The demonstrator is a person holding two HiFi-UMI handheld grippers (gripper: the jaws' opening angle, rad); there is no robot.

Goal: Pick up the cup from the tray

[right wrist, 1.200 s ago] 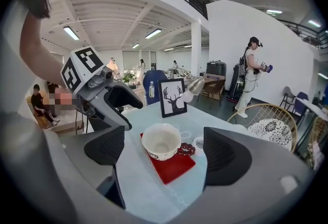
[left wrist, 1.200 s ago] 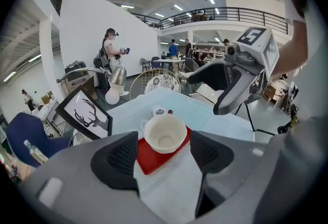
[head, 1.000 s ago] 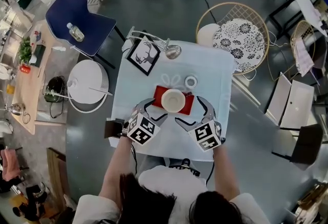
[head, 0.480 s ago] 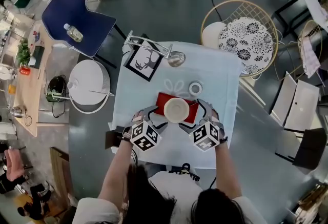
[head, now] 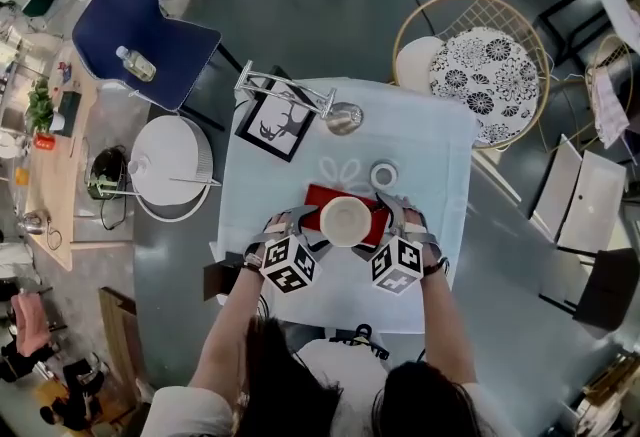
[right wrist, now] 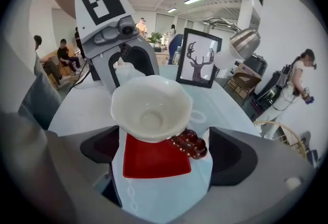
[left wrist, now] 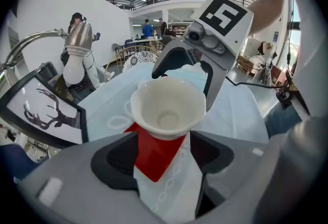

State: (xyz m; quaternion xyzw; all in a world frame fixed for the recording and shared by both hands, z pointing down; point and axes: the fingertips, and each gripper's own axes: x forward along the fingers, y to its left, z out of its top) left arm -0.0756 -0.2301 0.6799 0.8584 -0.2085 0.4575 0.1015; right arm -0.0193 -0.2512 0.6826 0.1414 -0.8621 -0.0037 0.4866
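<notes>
Hidden: in the head view the cup (head: 345,221) covers the middle of the red tray (head: 315,198), so only the tray's ends at 9 and 3 o'clock of the cup show. The cup's foot is hidden under its wide rim.
Hard to see: the dark red beads (right wrist: 189,144) show only in the right gripper view, at 4 o'clock of the cup on the tray's edge. In the head view I cannot find them.
Cup place: it stands upright and empty on the tray, near the middle of the table (head: 440,150) with a pale cloth.
Left gripper (head: 304,231): at 8 o'clock of the cup. Its jaws are spread, the cup is ahead between them, and the pads do not press it.
Right gripper (head: 377,226): at 4 o'clock of the cup. Its jaws are spread very wide and have just been opening; the cup stands before them, not touched.
In the way: in each gripper view the other gripper stands directly behind the cup, at 12 o'clock.
Around: picture frame (head: 275,120) at 10 o'clock, metal lamp (head: 343,117) at 12 o'clock, white ring (head: 383,174) at 1 o'clock just beside the tray. A wicker chair (head: 480,75) is beyond the table at 1 o'clock. A blue chair (head: 150,40) with a bottle (head: 133,63) is well apart at 10 o'clock.
Change: one second ago both grippers were nearer to the person, short of the cup; now they flank it. Cup, tray and ring keep their places on the cloth.
</notes>
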